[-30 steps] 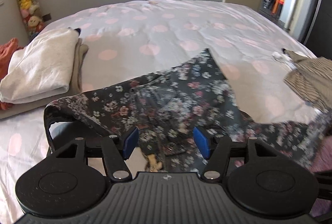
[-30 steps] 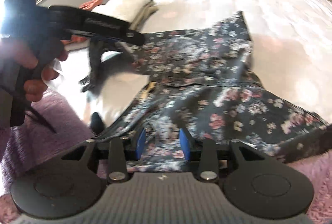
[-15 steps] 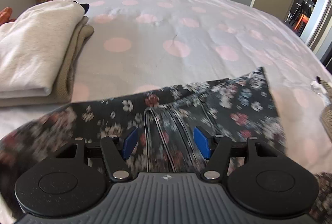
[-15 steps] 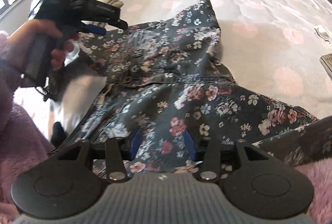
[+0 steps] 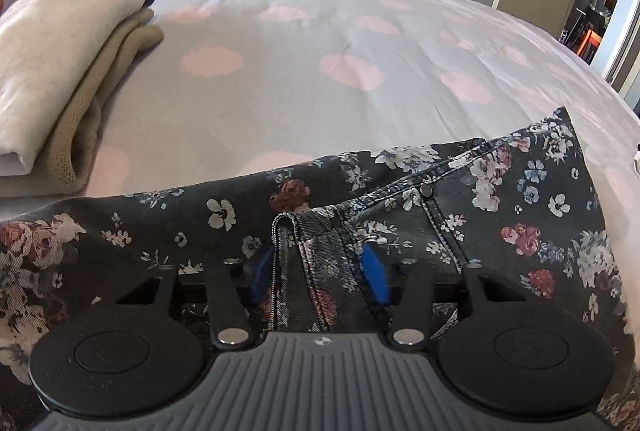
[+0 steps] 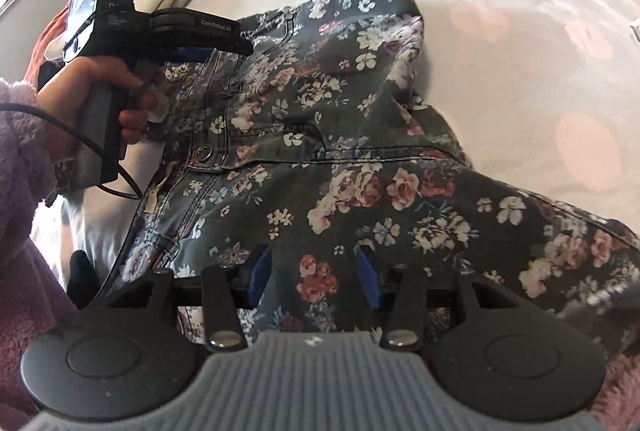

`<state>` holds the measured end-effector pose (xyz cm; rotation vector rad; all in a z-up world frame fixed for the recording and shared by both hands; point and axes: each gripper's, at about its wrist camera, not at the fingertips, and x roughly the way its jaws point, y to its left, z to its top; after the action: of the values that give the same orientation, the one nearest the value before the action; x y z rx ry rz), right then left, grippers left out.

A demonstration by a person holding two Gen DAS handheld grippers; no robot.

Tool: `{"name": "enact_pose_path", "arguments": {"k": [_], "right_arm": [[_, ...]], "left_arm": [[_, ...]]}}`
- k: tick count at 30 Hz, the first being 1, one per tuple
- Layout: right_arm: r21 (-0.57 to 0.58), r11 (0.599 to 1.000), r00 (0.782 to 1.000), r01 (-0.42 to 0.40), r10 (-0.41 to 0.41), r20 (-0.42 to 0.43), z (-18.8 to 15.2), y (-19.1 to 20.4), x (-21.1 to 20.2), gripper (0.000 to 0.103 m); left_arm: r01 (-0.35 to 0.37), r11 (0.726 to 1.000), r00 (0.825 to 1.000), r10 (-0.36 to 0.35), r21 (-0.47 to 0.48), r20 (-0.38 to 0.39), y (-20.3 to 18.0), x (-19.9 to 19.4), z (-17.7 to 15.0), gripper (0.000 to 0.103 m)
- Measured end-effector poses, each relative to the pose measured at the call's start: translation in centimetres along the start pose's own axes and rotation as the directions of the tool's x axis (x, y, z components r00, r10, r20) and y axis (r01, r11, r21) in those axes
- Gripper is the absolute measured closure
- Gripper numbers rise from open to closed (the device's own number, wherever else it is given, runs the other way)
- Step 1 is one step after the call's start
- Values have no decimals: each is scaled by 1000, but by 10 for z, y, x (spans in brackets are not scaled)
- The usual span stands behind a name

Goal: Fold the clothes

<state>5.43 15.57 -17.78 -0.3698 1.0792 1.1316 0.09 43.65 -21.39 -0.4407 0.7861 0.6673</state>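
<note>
Now both tools grip the jeans [image 6: 360, 135]: left tool [image 5: 318, 273] clamps a waistband fold, right tool [image 6: 314, 275] pinches fabric. Folded stack [image 5: 52, 71] sits far-left on bed [image 5: 320, 51].

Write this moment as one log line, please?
step: folding | item: floral jeans on bed | left gripper: gripping waistband | right gripper: gripping fabric

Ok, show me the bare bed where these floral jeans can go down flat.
Free: the dotted duvet beyond the floral jeans, right of the folded stack, reaching the far edge. Crowded: the near edge, under the jeans and both tools.
</note>
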Motion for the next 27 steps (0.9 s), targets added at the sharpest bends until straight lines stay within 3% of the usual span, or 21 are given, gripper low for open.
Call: {"name": "enact_pose_path", "arguments": {"k": [4,7,15,21,27], "right_arm": [[-12,1000,1000,4,-4,2,1,3,0,52],[-10,1000,1000,20,-20,15,2,1,-3,52],[-3,995,988,99,-98,120,17,-11,-32,48],[-62,984,969,164,-149,199,48,-21,-47,47],[-177,968,967,178,-139,216,98,-12,-37,46]], "left_arm": [[5,1000,1000,-5,-2,29,-3,-14,3,89],[6,1000,998,-5,-6,60,-6,-29,5,96],[-14,997,976,30,-76,216,-1,-135,2,97],[-137,970,974,169,-202,151,35,-185,-22,97],[-238,926,953,281,-294,112,68,-203,-34,97]]}}
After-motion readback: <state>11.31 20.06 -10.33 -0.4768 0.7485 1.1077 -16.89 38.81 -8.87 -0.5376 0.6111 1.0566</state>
